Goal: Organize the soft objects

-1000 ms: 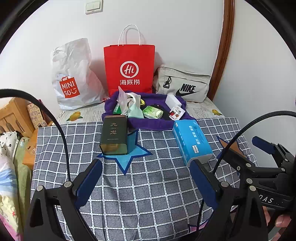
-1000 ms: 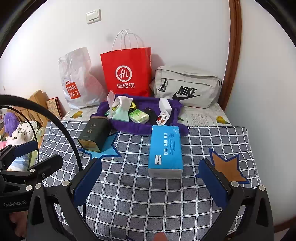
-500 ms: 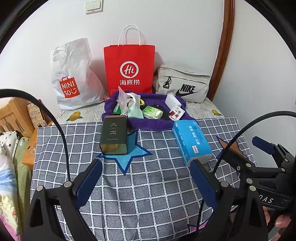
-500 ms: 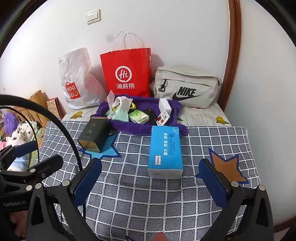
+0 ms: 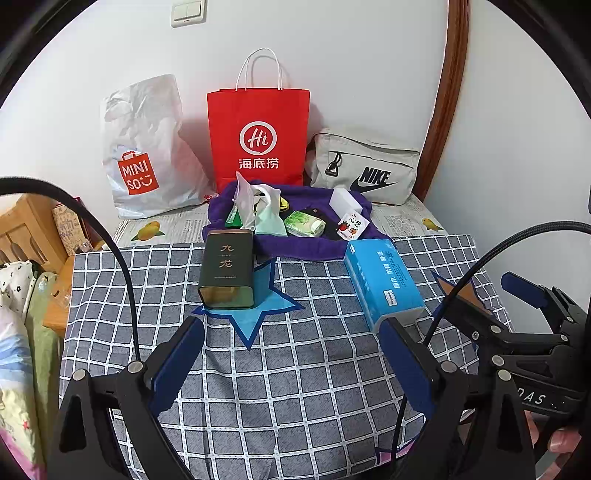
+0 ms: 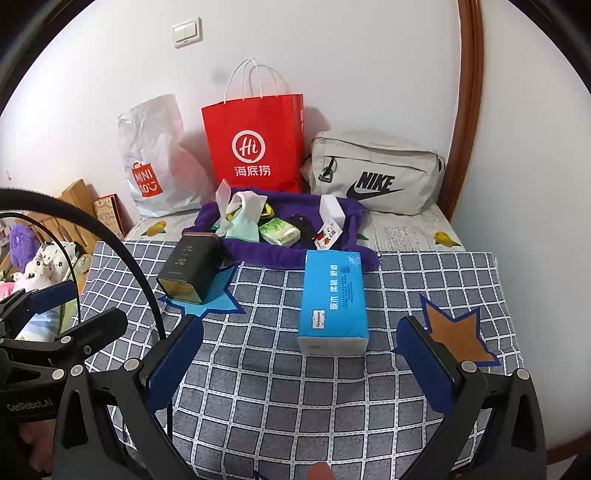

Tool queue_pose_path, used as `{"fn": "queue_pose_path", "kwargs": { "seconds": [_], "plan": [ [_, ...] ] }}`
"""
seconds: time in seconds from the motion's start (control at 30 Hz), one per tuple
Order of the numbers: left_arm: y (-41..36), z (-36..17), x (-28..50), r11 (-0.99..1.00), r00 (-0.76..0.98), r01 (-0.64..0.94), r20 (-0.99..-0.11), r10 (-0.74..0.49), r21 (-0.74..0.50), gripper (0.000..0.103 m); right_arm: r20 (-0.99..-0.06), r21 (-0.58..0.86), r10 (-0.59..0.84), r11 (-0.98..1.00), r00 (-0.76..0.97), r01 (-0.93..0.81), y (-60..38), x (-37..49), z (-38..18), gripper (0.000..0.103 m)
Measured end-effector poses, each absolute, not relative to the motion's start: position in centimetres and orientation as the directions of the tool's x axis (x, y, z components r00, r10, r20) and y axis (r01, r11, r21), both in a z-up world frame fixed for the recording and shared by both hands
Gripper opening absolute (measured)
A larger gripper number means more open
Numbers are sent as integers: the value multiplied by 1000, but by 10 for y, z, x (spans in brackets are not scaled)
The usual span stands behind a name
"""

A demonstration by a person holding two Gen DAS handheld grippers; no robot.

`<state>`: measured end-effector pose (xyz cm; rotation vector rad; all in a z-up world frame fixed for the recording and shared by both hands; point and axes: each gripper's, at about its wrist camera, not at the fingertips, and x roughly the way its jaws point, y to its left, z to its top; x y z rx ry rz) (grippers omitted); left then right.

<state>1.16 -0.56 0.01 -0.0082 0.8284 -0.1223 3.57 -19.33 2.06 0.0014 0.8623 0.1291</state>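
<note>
far edge, left: white miniso bag (image 5: 144, 155)
far edge, middle: red paper bag (image 5: 258, 136)
far edge, right: grey nike pouch (image 6: 373, 173)
wall: light switch (image 5: 186, 13)

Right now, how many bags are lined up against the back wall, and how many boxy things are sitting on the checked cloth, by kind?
Red paper bag: 1
White plastic bag: 1
Grey zip bag: 1
Dark tin, on the blue star: 1
Blue tissue pack: 1
Total: 5
</note>
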Motion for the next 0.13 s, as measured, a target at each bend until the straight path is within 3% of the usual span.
{"fn": "queue_pose_path", "kwargs": {
  "seconds": [0.13],
  "plan": [
    [-6, -2, 18, 994, 674, 105, -732, -102, -42, 96, -762, 54, 113, 992, 638, -111, -191, 41, 18, 103]
  ]
}}
